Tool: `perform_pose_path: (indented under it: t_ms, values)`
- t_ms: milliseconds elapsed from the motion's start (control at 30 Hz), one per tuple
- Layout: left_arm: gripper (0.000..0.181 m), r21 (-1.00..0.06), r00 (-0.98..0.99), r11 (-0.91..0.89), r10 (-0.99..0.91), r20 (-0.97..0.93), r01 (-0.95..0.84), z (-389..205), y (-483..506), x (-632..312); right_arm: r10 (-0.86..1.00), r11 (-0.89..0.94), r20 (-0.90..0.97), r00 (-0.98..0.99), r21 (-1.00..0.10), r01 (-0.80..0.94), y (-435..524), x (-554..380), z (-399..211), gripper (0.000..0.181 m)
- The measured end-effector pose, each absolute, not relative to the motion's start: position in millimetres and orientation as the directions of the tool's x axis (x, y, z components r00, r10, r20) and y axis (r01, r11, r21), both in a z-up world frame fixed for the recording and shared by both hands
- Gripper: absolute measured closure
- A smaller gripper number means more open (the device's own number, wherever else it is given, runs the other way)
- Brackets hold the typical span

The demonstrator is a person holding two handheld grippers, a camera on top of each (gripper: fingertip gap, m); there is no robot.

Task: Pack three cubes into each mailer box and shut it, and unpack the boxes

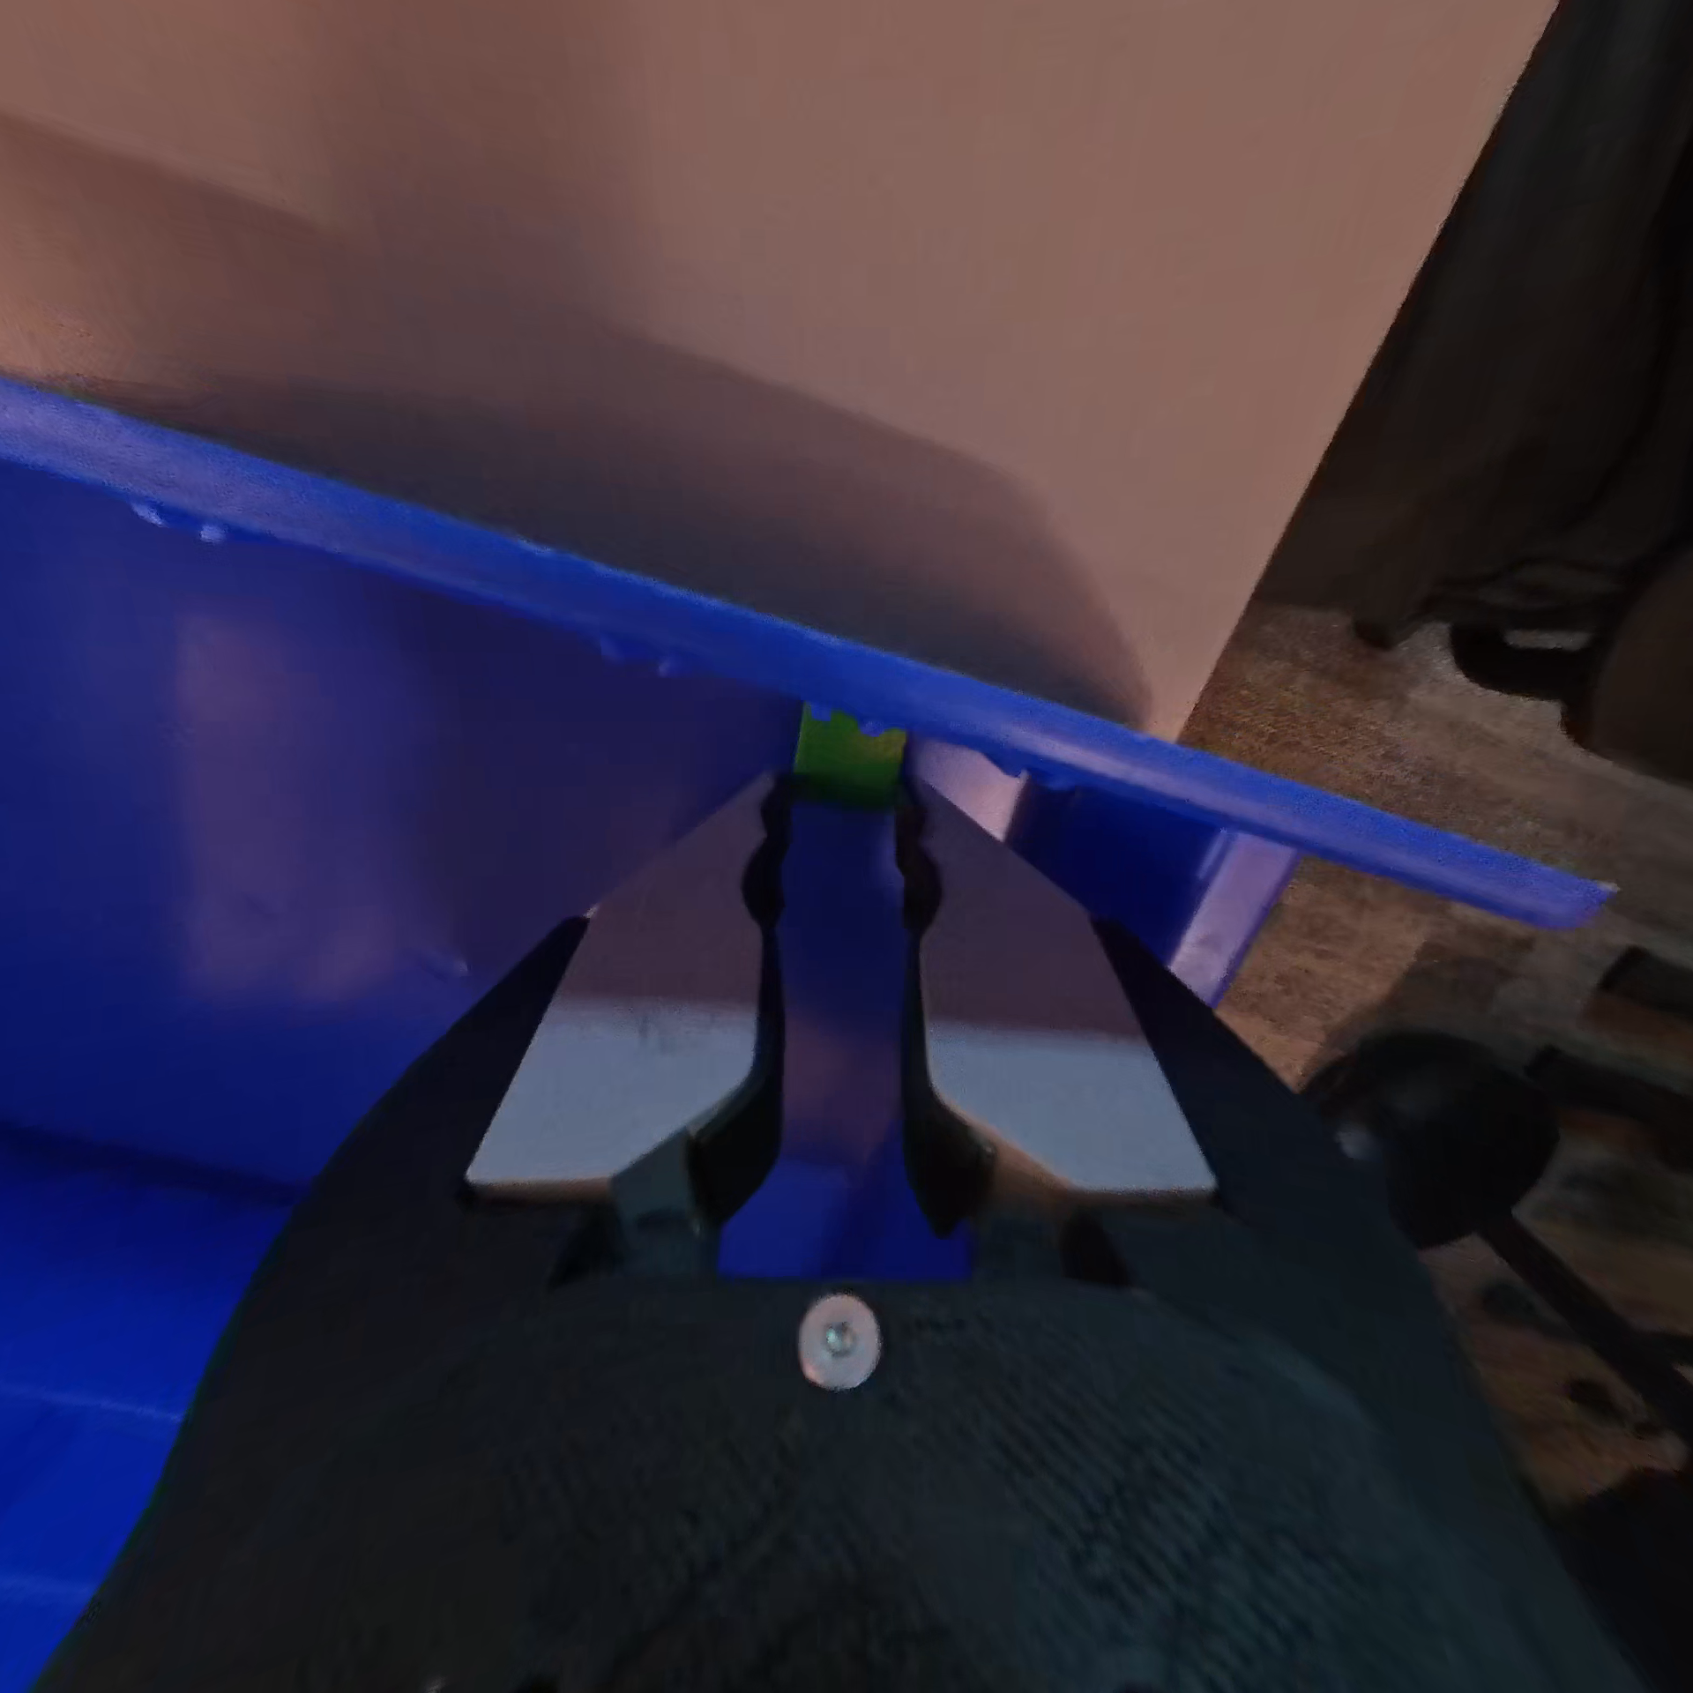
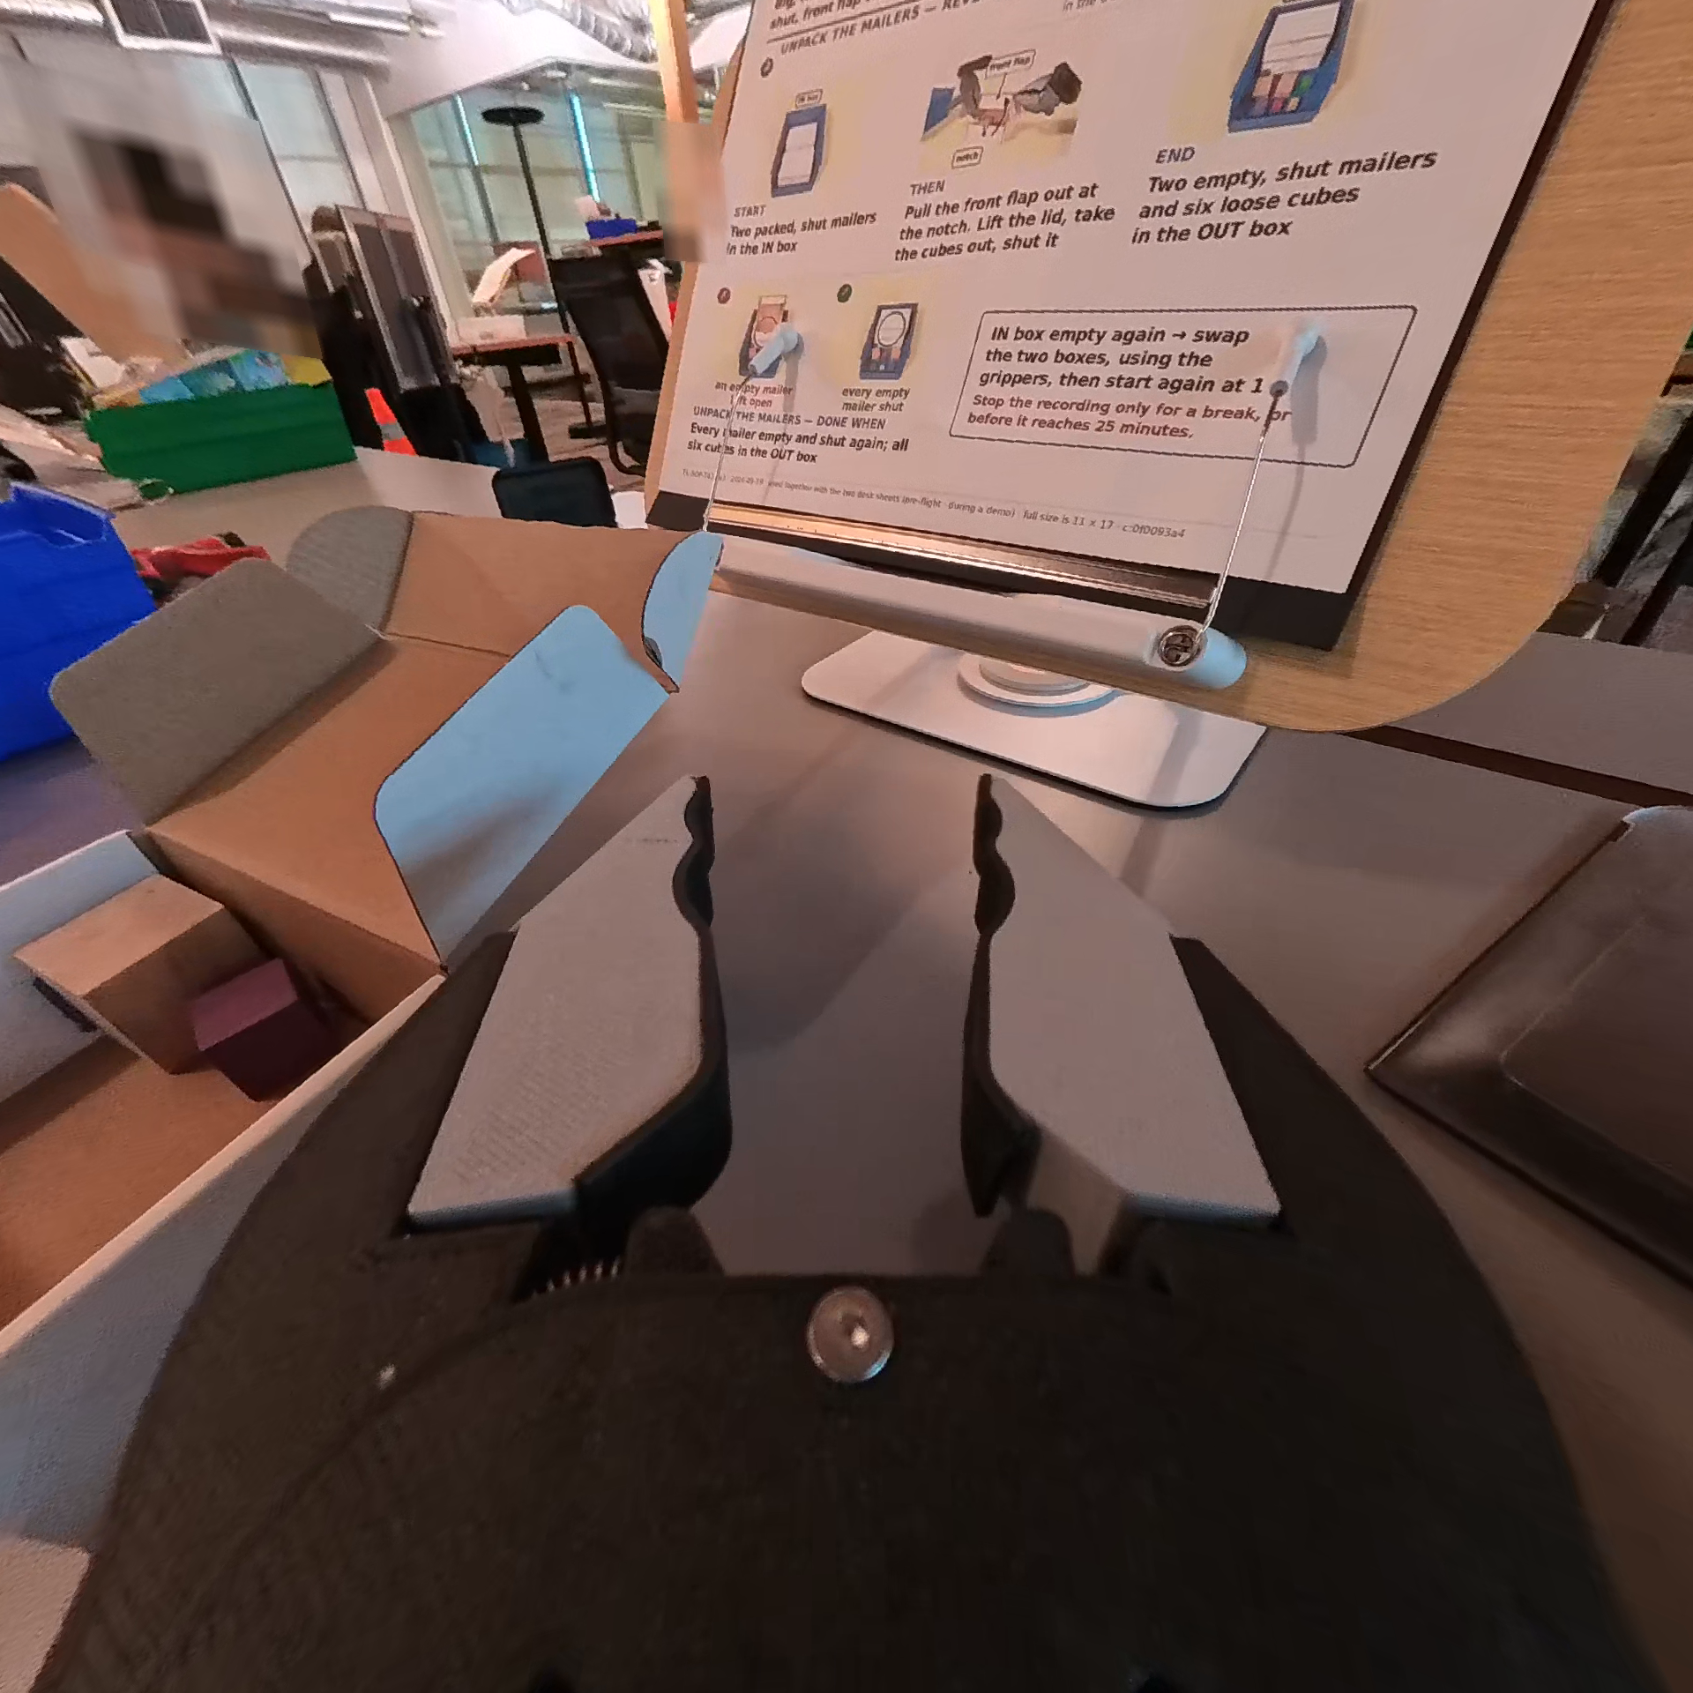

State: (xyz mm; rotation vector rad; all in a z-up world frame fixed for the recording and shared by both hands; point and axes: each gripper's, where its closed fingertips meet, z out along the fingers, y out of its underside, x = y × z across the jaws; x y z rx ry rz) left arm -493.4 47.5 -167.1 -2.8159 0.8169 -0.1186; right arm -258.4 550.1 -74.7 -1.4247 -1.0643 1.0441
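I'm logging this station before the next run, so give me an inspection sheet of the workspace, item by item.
Surface: grey tabletop, bare between the right fingers.
Job's things: cardboard mailer box open, flaps up; purple cube inside it; green cube inside the blue bin.
Clutter: instruction sheet on a wooden stand; dark tray at right.
Grippers: left gripper shut on green cube; right gripper open, empty.
Cables: nothing seen.
Surroundings: green crate, desks, chairs; carpet and a chair base beside the bin.
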Motion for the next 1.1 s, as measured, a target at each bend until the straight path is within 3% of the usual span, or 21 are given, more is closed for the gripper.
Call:
perform_pose_path:
  t_ms: [133,233,333,467,667,900,1100]
  values:
    - [0.16,-0.19,0.838,-0.821,-0.546,-0.012,-0.538,-161,45,-499,0.975,-0.074,-0.054,0.217,-0.994,0.085,548,-259,-75,0.127]
    - [0.16,-0.169,0.868,-0.852,-0.478,-0.136,-0.496,-138,44,-528,0.979,-0.067,-0.046,0.201,-0.993,0.096,545,-261,-76,0.128]
    - [0.16,-0.298,0.891,-0.853,-0.343,-0.298,-0.429,-87,63,-553,0.981,-0.07,-0.051,0.186,-0.993,0.1,544,-263,-76,0.128]
    - [0.16,-0.516,0.843,-0.727,-0.159,-0.515,-0.453,0,113,-553,0.986,-0.079,-0.063,0.154,-0.992,0.1,542,-267,-75,0.127]
    - [0.161,-0.587,0.697,-0.438,-0.141,-0.703,-0.68,80,210,-460,0.991,-0.053,-0.045,0.125,-0.997,0.059,535,-264,-56,0.122]
    - [0.161,-0.62,0.623,-0.088,-0.217,-0.752,-0.779,45,327,-327,0.998,0.039,0.034,0.052,-0.994,-0.1,506,-242,-2,0.123]
    - [0.161,-0.627,0.607,0.072,-0.19,-0.772,-0.775,5,389,-276,0.898,-0.125,-0.085,-0.432,-0.99,-0.066,421,-238,11,0.132]
